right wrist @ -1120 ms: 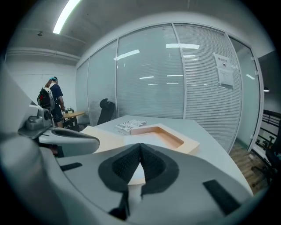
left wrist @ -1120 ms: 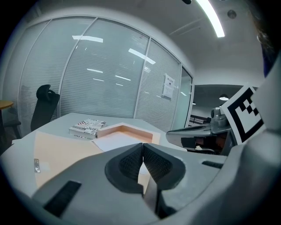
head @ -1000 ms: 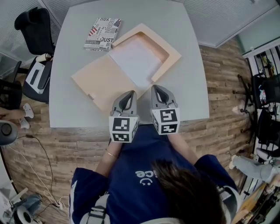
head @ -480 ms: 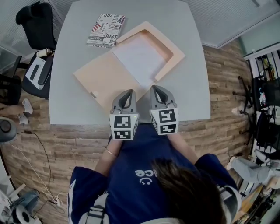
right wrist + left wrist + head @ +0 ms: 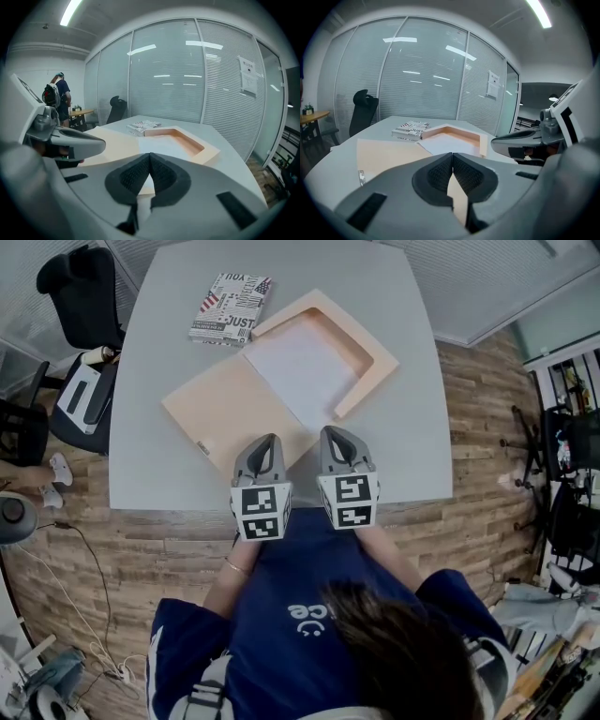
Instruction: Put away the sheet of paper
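A white sheet of paper lies in the tray of an open peach box file on the grey table. The file's lid lies flat to the left of the tray. My left gripper is shut and empty, over the lid's near corner at the table's front edge. Beside it my right gripper is shut and empty too, just short of the tray's near corner. In the left gripper view the left gripper points at the paper. In the right gripper view the right gripper faces the paper.
A printed book lies at the table's back left, next to the file. A black office chair and another seat stand left of the table. A person stands far off in the room.
My left gripper has shifted slightly left and lower over the lid. The right gripper, file and paper have stayed put.
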A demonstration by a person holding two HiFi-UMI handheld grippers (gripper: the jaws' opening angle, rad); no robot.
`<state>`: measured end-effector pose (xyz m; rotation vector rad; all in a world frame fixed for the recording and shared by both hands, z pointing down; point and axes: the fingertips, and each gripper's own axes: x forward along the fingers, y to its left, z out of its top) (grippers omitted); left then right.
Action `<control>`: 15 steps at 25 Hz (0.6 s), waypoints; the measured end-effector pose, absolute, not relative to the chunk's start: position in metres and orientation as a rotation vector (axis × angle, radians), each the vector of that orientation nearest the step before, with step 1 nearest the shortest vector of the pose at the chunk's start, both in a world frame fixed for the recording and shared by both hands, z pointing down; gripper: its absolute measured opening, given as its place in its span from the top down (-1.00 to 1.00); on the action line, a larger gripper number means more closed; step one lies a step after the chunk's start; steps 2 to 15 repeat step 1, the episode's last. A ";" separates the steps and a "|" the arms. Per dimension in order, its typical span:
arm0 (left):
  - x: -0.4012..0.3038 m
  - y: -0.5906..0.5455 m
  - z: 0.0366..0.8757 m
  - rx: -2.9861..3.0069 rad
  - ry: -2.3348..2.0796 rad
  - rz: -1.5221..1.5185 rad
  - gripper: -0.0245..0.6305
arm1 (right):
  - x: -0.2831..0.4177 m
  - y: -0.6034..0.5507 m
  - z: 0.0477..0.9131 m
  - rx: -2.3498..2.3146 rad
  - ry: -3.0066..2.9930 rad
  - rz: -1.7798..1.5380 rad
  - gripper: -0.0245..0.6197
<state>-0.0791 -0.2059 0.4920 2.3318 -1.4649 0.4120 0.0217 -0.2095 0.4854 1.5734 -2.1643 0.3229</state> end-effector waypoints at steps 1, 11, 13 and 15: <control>-0.081 -0.206 0.493 2.324 -1.481 0.414 0.91 | 0.022 -0.209 0.487 1.575 -2.159 0.326 0.90; -0.081 -0.206 0.493 2.324 -1.481 0.414 0.91 | 0.022 -0.209 0.487 1.575 -2.159 0.326 0.90; -0.081 -0.206 0.493 2.324 -1.481 0.414 0.91 | 0.022 -0.209 0.487 1.575 -2.159 0.326 0.90; -0.081 -0.206 0.493 2.324 -1.481 0.414 0.91 | 0.022 -0.209 0.487 1.575 -2.159 0.326 0.90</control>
